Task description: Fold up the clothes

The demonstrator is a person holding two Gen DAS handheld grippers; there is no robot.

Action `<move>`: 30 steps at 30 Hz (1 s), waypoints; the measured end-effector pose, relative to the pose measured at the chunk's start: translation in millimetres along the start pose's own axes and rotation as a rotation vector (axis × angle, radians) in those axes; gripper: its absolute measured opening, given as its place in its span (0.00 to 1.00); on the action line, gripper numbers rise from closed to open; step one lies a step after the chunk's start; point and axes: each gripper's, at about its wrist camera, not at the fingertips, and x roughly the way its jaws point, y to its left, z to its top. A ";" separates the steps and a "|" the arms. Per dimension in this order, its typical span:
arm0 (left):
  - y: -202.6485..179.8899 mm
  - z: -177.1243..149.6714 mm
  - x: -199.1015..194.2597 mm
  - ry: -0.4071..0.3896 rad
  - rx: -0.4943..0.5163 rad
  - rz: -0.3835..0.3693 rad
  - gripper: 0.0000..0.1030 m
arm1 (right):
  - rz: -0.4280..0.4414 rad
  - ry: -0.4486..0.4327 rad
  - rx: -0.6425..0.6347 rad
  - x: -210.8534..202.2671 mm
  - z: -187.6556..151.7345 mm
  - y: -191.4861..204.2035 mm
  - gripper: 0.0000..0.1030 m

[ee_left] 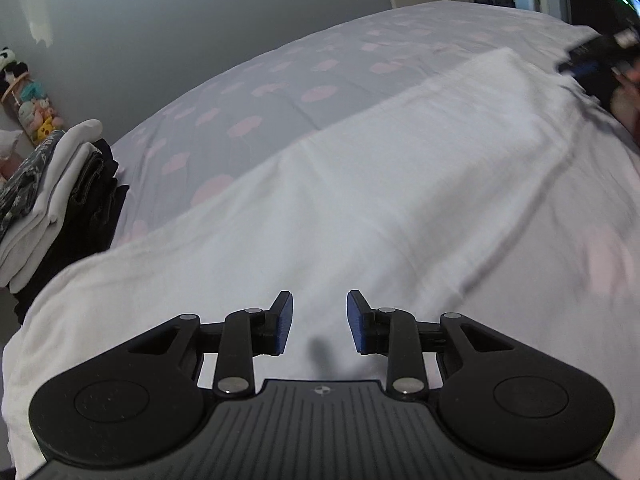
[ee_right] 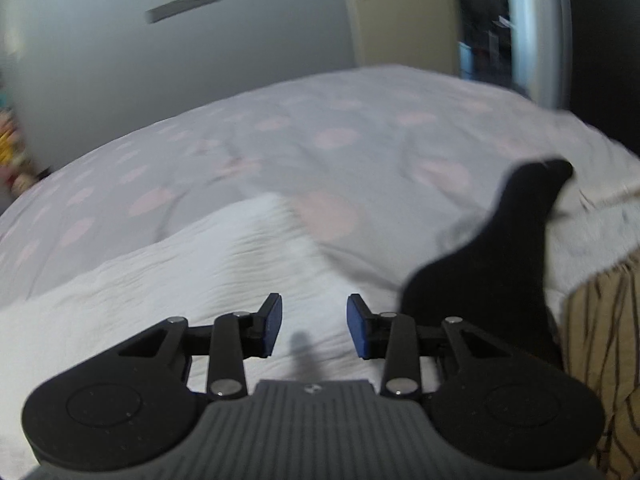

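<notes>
The left claw point(ee_left: 320, 322) hangs over the white garment point(ee_left: 340, 208) with its blue pads point(ee_left: 285, 322) apart and nothing between them, only cloth beneath. The right claw point(ee_right: 314, 326) is the same, jaws parted and empty, above the garment's point(ee_right: 180, 276) other end. That garment lies as a long, partly folded band across the bed point(ee_left: 280, 80), whose grey cover carries pink spots. Taking the garment as the landmark: a pile of folded clothes point(ee_left: 52, 184) sits just past its left end, at the bed's edge; a black sock point(ee_right: 496, 264) lies at its right end, touching or overlapping it; a tan striped cloth point(ee_right: 600, 340) lies beyond the sock. The band looks ready for its next fold, I'd say. To do it well, each claw should pinch one corner of the same short end, taking every layer, lift together, and carry it level over the other end, so the edges meet and no crease drags; the sock should stay clear.
</notes>
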 end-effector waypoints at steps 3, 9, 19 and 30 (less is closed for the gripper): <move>-18.2 -18.0 -3.5 -0.007 0.051 0.017 0.35 | 0.067 0.016 -0.145 -12.3 -8.9 31.7 0.37; -60.4 -34.2 13.7 -0.051 0.249 0.105 0.41 | 0.205 0.069 -0.214 -41.8 -30.4 93.3 0.37; 1.2 -7.5 9.8 -0.132 -0.007 -0.047 0.02 | 0.566 0.123 -0.537 -112.8 -99.2 203.1 0.37; 52.3 16.2 0.2 -0.219 -0.167 -0.132 0.02 | 0.590 -0.046 -1.108 -112.7 -157.0 296.5 0.37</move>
